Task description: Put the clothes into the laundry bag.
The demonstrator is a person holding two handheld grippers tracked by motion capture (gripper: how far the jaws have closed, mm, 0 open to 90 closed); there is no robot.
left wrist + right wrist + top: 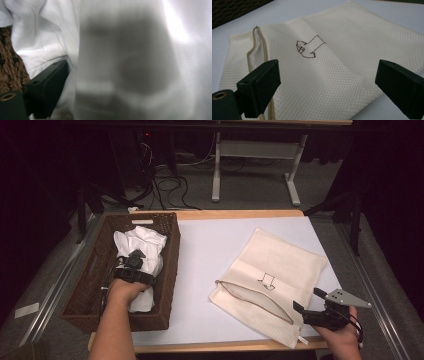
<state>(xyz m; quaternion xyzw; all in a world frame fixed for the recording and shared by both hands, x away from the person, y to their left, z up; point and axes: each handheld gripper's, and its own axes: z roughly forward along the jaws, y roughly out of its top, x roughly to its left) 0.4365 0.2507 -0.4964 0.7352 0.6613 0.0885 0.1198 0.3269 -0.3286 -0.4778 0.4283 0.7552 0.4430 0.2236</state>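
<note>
The white garment (137,251) lies bunched in the wicker basket (170,270) at the left, the left gripper (134,261) pushed into it with jaws wide—not yet clamped—while the mesh laundry bag (280,270) (unzipped, empty) waits at the right, the right gripper (309,306) spread at its near edge, so loading remains.

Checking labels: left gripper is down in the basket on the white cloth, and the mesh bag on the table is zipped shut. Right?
Not quite. The mesh bag is unzipped: its zipper gapes open in the right gripper view. The rest holds: the left gripper is down in the basket on the white cloth.
</note>
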